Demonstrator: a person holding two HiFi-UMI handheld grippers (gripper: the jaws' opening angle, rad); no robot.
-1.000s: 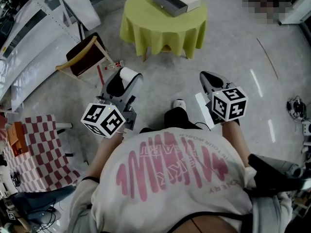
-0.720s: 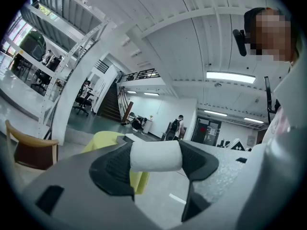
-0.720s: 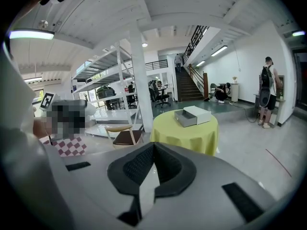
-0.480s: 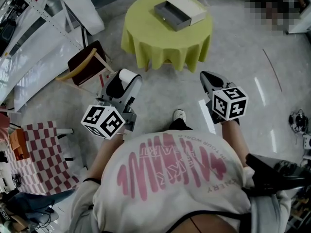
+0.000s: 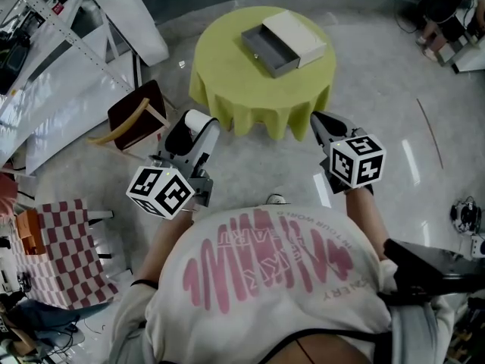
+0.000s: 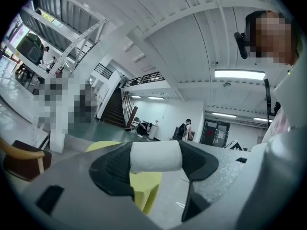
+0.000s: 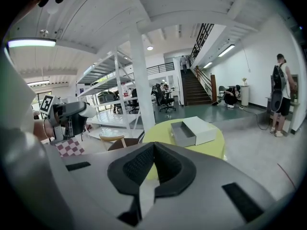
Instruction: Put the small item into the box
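Head view: finds the left gripper (image 5: 191,127) and right gripper (image 5: 321,124) held out in front of the body, short of the yellow table (image 5: 227,82) and well apart from the box (image 5: 284,40) on it, grey tray slid out, likely ready to receive. Left gripper view: shows that claw clenched on the small item (image 6: 149,155), a white roll pinched across its middle, presumably for a secure carry. Right gripper view: shows jaws pressed together on nothing, aimed at the box, probably kept free to steady it.
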